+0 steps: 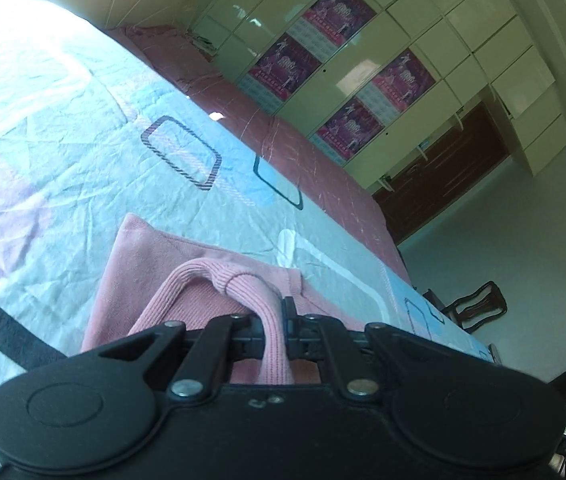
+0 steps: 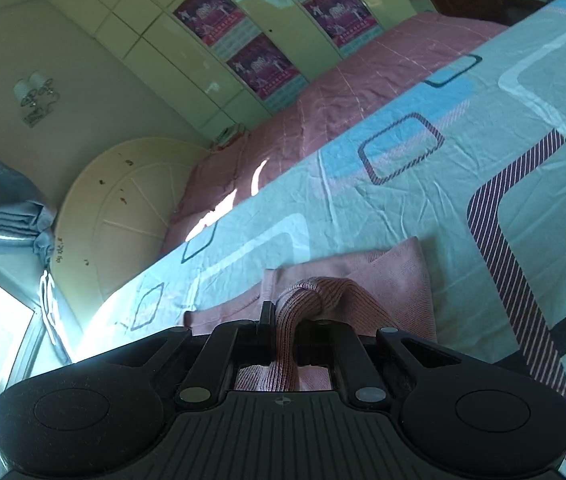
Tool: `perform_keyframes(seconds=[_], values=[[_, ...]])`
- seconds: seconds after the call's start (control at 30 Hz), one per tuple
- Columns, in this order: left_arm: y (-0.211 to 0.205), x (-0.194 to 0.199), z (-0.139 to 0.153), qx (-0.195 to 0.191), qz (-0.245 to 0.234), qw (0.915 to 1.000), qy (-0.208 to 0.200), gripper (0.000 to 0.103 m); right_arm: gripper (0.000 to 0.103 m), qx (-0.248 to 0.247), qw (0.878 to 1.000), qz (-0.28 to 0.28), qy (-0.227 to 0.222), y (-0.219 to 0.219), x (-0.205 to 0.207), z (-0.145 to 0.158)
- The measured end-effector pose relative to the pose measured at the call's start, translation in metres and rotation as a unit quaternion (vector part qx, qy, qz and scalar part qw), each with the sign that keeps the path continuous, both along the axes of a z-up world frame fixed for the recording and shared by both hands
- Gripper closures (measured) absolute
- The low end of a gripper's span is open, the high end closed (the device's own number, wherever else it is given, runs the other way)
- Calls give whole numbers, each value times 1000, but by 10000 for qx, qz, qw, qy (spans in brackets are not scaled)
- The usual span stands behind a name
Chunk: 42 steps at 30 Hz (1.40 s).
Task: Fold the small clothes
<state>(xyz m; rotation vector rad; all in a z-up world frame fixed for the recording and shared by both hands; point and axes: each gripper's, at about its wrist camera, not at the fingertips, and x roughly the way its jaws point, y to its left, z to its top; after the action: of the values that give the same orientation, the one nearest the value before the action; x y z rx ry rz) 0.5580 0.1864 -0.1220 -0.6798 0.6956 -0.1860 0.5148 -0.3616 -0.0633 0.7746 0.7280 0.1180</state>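
Left wrist view is showing left gripper [image 1: 273, 320] pinching the pink garment [image 1: 155, 264] on the patterned bedsheet [image 1: 83, 152], chair [image 1: 479, 300] beyond; right gripper [image 2: 285, 320] is clamping its ribbed hem, headboard [image 2: 123, 208] showing only there.

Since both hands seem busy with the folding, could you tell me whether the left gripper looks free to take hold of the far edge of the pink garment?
Probably not as things stand: the left gripper is shut on the ribbed hem of the pink garment, so it would have to let go first. The bedsheet around the far edge is otherwise unobstructed.
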Motion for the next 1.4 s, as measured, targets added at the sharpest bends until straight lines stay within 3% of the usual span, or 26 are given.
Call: perform_keyframes(seconds=[0.13, 0.33, 0.43, 0.47, 0.5, 0.57, 0.6, 0.7, 0.77, 0.8, 0.83, 0.93, 1.1, 1.13, 1.17, 1.2, 1.23, 1.3, 1.4], values=[[1, 29, -22, 56, -113, 9996, 246, 99, 96, -9, 9995, -78, 317, -2, 25, -26], [2, 49, -32, 29, -305, 9994, 147, 96, 96, 204, 9991, -107, 351, -11, 48, -46], [0, 55, -30, 142, -405, 9990, 78, 87, 96, 267, 9992, -62, 302, -13, 54, -47], [-1, 55, -27, 199, -426, 9989, 28, 78, 94, 268, 9992, -67, 294, -13, 55, -45], [-2, 55, -25, 263, -444, 9987, -32, 62, 87, 265, 9991, -81, 309, -14, 55, -44], [-4, 52, -19, 479, -394, 9979, -194, 34, 23, 151, 9996, -212, 143, -15, 51, -39], [-5, 50, -14, 645, -340, 9969, -306, 25, 20, 96, 9996, -271, -69, -17, 48, -35], [-1, 50, -7, 769, -385, 9954, -433, 28, 20, 253, 9991, -286, -171, -29, 45, -30], [0, 55, -7, 945, -516, 9936, -345, 36, 22, -219, 9995, -164, -177, -28, 46, -24], [-1, 60, -8, 1119, -630, 9914, -260, 42, 26, -438, 9990, -45, -127, -25, 49, -23], [-3, 64, -9, 1289, -749, 9887, -168, 44, 37, -623, 9980, 88, -77, -22, 51, -22], [-12, 78, -15, 1879, -1113, 9756, 203, 47, 48, -1245, 9909, 503, 47, -7, 60, -23], [-24, 85, -27, 2545, -1511, 9546, 341, 49, 51, -2118, 9719, 937, 413, 15, 77, -42], [-26, 85, -27, 2629, -1571, 9513, 341, 51, 64, -2233, 9680, 1040, 471, 18, 78, -46], [-28, 86, -28, 2636, -1691, 9490, 351, 64, 80, -2316, 9647, 1139, 517, 22, 79, -49], [-29, 86, -27, 2588, -1776, 9488, 356, 82, 86, -2394, 9618, 1228, 505, 25, 80, -51], [-29, 85, -26, 2543, -1851, 9487, 322, 92, 95, -2481, 9594, 1265, 446, 29, 79, -51], [-33, 78, -18, 2648, -1776, 9478, 11, 92, 97, -2659, 9550, 1275, 307, 33, 72, -49], [-21, 50, -5, 2345, -1097, 9631, -741, 92, 98, -2776, 9565, 836, -321, 29, 47, -33]])
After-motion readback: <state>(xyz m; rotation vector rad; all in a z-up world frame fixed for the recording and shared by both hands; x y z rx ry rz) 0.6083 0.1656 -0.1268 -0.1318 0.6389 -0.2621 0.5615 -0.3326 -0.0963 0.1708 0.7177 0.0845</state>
